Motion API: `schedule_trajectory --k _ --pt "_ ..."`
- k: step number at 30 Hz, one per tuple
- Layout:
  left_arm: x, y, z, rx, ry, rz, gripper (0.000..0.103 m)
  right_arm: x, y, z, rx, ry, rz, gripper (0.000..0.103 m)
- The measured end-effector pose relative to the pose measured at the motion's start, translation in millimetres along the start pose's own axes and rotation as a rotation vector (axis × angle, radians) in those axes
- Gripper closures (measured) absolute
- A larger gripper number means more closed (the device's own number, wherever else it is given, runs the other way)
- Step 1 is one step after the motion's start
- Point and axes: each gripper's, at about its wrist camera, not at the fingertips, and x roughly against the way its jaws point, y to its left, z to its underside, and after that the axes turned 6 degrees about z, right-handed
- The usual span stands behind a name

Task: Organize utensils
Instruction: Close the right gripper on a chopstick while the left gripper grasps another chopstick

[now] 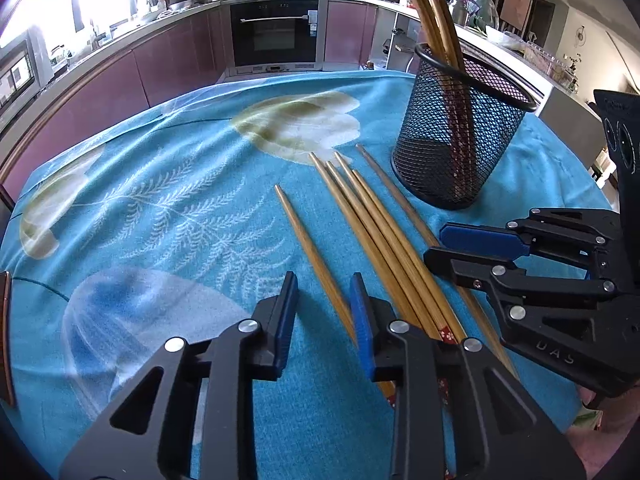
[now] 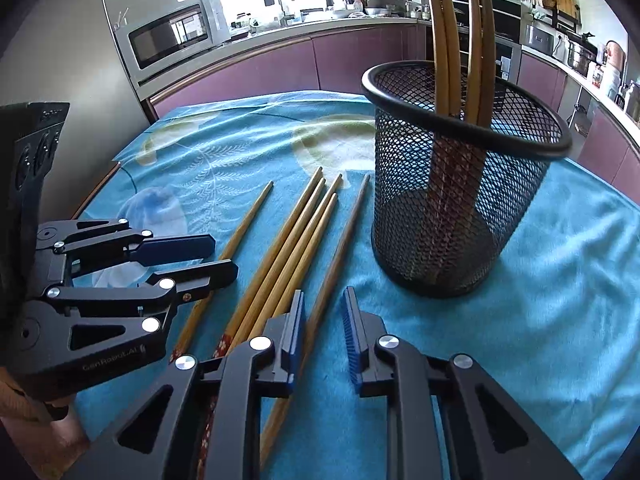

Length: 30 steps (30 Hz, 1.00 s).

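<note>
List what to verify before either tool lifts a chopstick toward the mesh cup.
1. Left tool straddles the lone chopstick: ok.
2. Left pads pressing that chopstick: not ok, a gap shows.
3. Right tool straddles the darker chopstick: ok.
4. Right pads pressing it: not ok, a gap shows.
5. Bundle of four chopsticks clear of the right tool: cannot tell, it runs under one finger.
6. Mesh cup upright with room inside: ok.
</note>
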Motion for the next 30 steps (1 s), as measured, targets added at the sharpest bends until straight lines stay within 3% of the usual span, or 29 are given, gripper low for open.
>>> schedule_trajectory --k 3,12,21,30 --pt "-0.6 2.7 -1.4 0.016 -0.003 -0.011 0.087 -2.2 -2.7 -2.6 -0.021 0.001 -0.006 0.093" --pt "0.6 3.8 1.1 0.035 -0.008 -0.014 0.088 -0.2 -9.6 -0.6 -0.047 0.007 -0.028 0.097" --pt "0.5 3.5 1.6 0.038 -0.008 -0.014 0.089 0.1 0.1 -0.6 0.015 0.011 0.016 0.096" --pt "4.8 6.9 1.8 0.074 -0.02 0.0 0.095 11.9 -12.4 0.1 -0.039 -0.03 -0.031 0.097"
